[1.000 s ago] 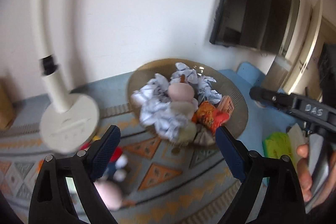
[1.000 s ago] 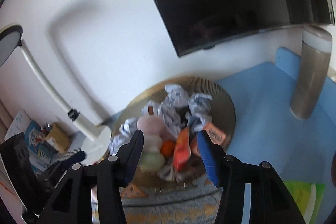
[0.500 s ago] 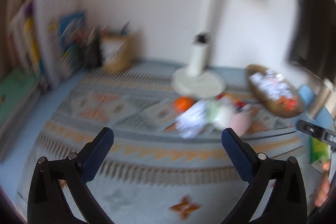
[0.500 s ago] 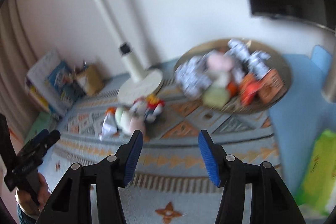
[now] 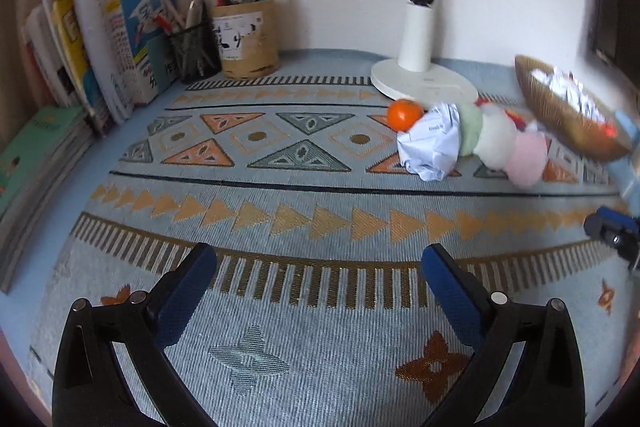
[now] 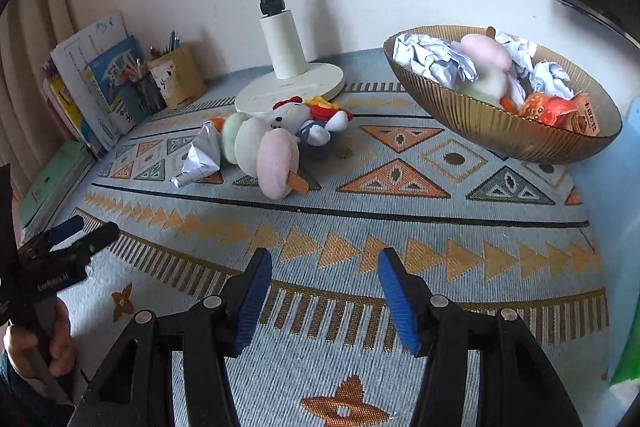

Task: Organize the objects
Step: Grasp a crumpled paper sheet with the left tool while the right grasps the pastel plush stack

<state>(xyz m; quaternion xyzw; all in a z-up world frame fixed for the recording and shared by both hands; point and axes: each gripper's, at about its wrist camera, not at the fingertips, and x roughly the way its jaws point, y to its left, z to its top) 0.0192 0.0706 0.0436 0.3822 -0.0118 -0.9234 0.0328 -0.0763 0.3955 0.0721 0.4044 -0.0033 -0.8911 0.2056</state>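
Across the desk a patterned mat [image 6: 400, 227] lies almost bare in its near half, so both grippers hang over open woven ground with nothing close. Books [image 5: 100, 39] and two pen pots [image 5: 244, 39] wall off the far left edge, a lamp base [image 6: 292, 87] stands at the back, and a ribbed golden bowl [image 6: 500, 131] sits back right, already heaped with crumpled paper, a plush skewer and snack packets. Between lamp and bowl lies the loose cluster: a three-ball plush skewer [image 6: 264, 147], a white cat doll [image 6: 296, 119] behind it, a paper ball [image 5: 432, 143] and an orange [image 5: 404, 114] beside them. The left gripper [image 5: 320, 279] has just been opening and its jaws stand wide, empty; the right gripper [image 6: 325, 287] is parted more narrowly, also holding nothing.
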